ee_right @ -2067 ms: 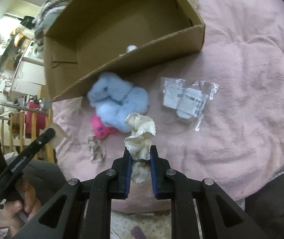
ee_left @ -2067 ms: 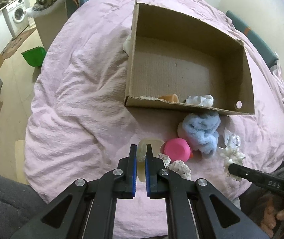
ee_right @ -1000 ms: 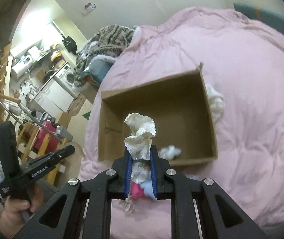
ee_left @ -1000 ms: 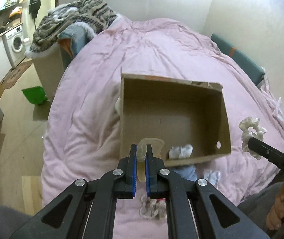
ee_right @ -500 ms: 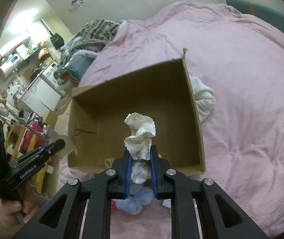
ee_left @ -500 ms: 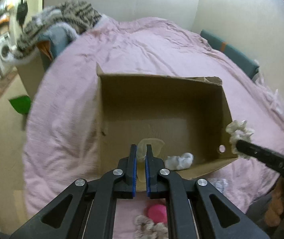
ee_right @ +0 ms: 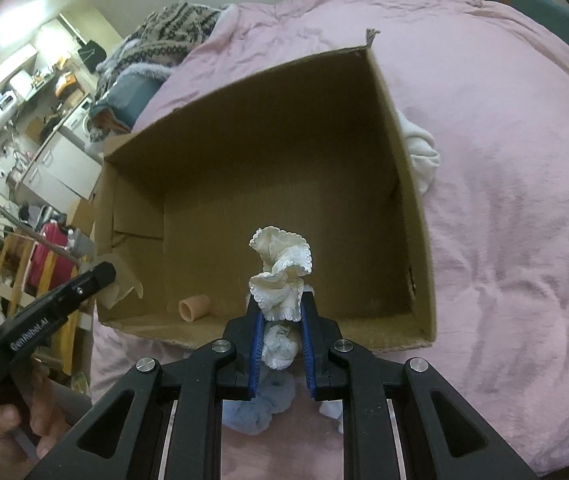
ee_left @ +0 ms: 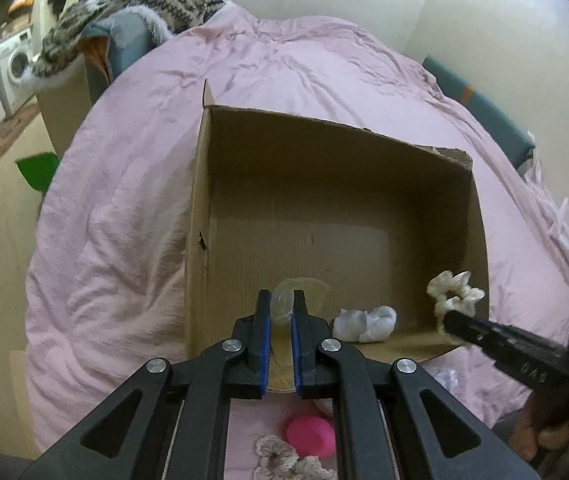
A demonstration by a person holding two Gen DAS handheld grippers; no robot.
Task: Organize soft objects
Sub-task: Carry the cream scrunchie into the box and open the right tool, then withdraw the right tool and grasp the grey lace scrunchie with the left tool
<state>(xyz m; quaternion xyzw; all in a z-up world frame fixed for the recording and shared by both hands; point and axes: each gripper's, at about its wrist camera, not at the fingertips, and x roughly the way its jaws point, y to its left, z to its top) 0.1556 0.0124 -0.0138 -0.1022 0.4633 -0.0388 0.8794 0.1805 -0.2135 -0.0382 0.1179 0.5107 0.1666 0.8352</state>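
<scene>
Pale pink bedcover point(ee_left: 132, 184) fills both views. The cardboard box point(ee_left: 324, 152) is plain brown. A cream scrunchie point(ee_right: 280, 276) with beaded edging sits mid-frame; blue pads point(ee_right: 258, 340) flank it. Lower centre, a hot-pink object point(ee_left: 309, 436). Upper left, a beige-and-black striped knit point(ee_left: 144, 4).

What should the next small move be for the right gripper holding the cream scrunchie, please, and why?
Probably open the right gripper and let go. Its jaws are shut on the cream ruffled fabric scrunchie, which hangs just past the near wall of the open brown cardboard box, so it should drop inside.
</scene>
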